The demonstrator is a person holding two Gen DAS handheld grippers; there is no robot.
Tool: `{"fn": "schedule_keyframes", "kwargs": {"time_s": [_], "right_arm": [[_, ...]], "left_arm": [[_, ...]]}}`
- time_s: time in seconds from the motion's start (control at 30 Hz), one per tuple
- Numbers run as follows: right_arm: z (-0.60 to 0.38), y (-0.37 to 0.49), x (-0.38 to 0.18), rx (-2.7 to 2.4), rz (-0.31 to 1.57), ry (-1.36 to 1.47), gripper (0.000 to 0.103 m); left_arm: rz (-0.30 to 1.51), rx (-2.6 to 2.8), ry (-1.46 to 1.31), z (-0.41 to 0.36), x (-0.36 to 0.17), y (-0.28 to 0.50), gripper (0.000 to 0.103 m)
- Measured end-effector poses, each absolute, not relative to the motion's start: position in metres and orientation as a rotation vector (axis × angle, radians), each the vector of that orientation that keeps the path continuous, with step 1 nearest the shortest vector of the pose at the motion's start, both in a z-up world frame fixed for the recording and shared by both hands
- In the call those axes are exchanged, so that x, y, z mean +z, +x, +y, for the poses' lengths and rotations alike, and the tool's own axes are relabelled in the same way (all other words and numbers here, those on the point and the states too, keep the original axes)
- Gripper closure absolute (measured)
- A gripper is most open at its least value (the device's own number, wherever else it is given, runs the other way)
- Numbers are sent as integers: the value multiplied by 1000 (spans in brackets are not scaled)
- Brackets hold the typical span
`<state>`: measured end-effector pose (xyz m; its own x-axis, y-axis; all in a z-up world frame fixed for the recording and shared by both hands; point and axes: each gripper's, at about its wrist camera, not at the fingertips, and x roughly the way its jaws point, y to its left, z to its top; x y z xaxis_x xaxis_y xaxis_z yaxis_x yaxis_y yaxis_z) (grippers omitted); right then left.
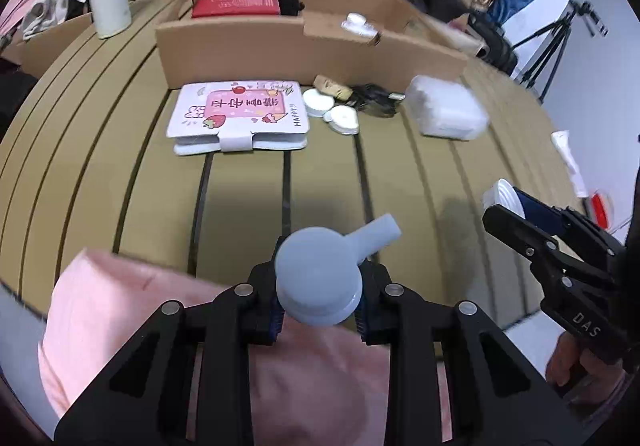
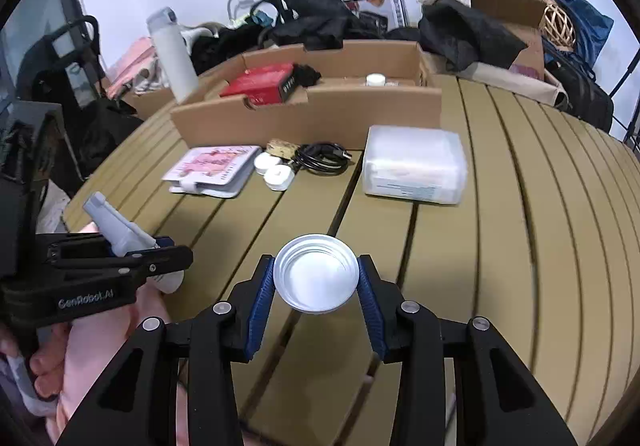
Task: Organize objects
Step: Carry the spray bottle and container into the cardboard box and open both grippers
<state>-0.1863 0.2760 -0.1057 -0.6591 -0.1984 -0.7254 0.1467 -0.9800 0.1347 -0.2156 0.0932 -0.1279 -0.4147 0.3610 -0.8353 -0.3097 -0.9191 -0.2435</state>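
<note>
Short of the cardboard box (image 2: 312,114), left gripper (image 1: 320,310) pinches a grey spout cap (image 1: 320,278), right gripper (image 2: 316,286) a silver lid (image 2: 316,278); best carried level.

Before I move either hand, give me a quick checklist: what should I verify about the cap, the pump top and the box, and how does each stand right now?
1. Right gripper pinching the silver cap on both sides: ok, both blue pads touch its rim.
2. Left gripper holding the grey pump top: ok, clamped at its collar, spout pointing up and right.
3. Cap's open side facing the camera, threads visible: ok.
4. Cap and pump top apart from each other: ok, the two grippers are not touching.
5. Free room in the cardboard box: ok, bare floor beside the red box.
6. Whether the pump top's bottle is held firmly below: cannot tell, hidden.
</note>
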Motion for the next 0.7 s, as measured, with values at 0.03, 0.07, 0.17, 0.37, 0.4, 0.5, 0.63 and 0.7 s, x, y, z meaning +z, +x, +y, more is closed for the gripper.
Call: {"fn": "schedule_keyframes", "kwargs": {"time_s": [0.03, 0.07, 0.17, 0.37, 0.4, 0.5, 0.63, 0.7], "right_arm": [[276, -180, -101, -2705, -83, 1174, 59], [277, -175, -98, -2710, -80, 1157, 59], [279, -171, -88, -2707, -92, 1126, 59], [297, -216, -30, -2706, -133, 976, 59], [302, -238, -16, -2692, -140, 966, 59], [316, -301, 1, -2635, -218, 991, 59], [331, -409, -21, -2589, -286, 1224, 59], [330, -444, -36, -2599, -221, 1305, 59]], "left_arm": [[-96, 2349, -1386, 90, -122, -209, 79], [-115, 2347, -1373, 88, -116, -205, 79], [-155, 2329, -1349, 86, -97, -212, 79], [-146, 2322, -1230, 101, -31, -292, 79], [-148, 2306, -1234, 107, -23, -313, 79], [-119, 2290, -1324, 136, -22, -386, 79], [-28, 2291, -1484, 181, -54, -471, 79], [15, 2326, -1483, 196, -71, -498, 79]]}}
